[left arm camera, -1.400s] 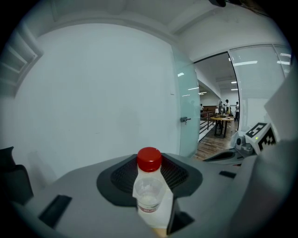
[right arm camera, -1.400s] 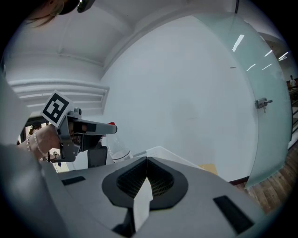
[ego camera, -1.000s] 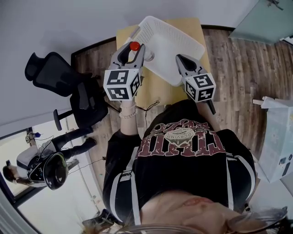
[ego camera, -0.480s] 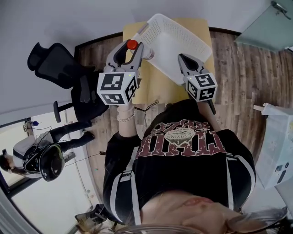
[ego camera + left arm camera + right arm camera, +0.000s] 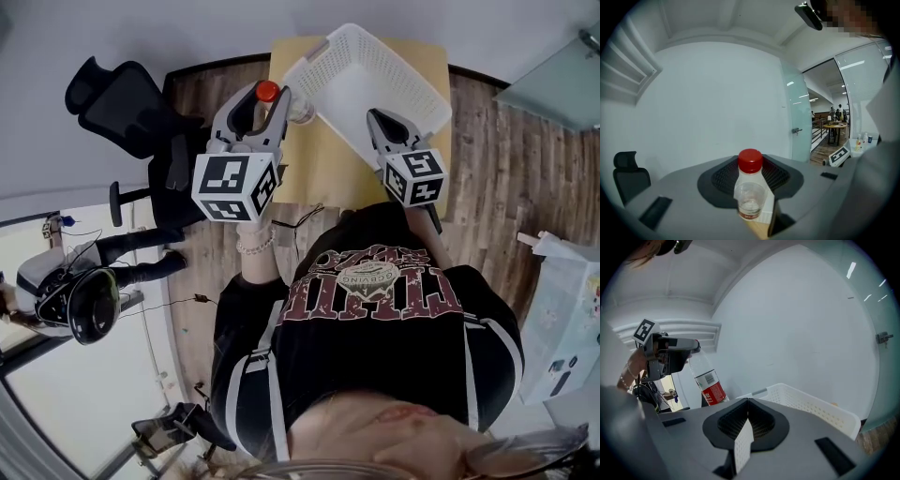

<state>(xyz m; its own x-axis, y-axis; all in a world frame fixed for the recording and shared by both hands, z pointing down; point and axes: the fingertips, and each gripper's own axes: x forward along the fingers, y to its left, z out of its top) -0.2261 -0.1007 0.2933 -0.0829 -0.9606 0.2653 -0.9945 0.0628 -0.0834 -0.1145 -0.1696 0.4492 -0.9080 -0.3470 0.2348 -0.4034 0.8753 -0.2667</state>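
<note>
Jaws of the left gripper [image 5: 265, 101] are clamping a nearly empty plastic bottle [image 5: 708, 386] below its red cap, aloft beside the white basket [image 5: 412, 70]; it is likely light, slick and crushable. The right gripper [image 5: 382, 122] is hovering, closed on nothing.

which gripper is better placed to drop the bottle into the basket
Left, probably. The left gripper is shut on the bottle, near the basket's left corner. The right gripper is shut and empty by the basket's near edge.
</note>
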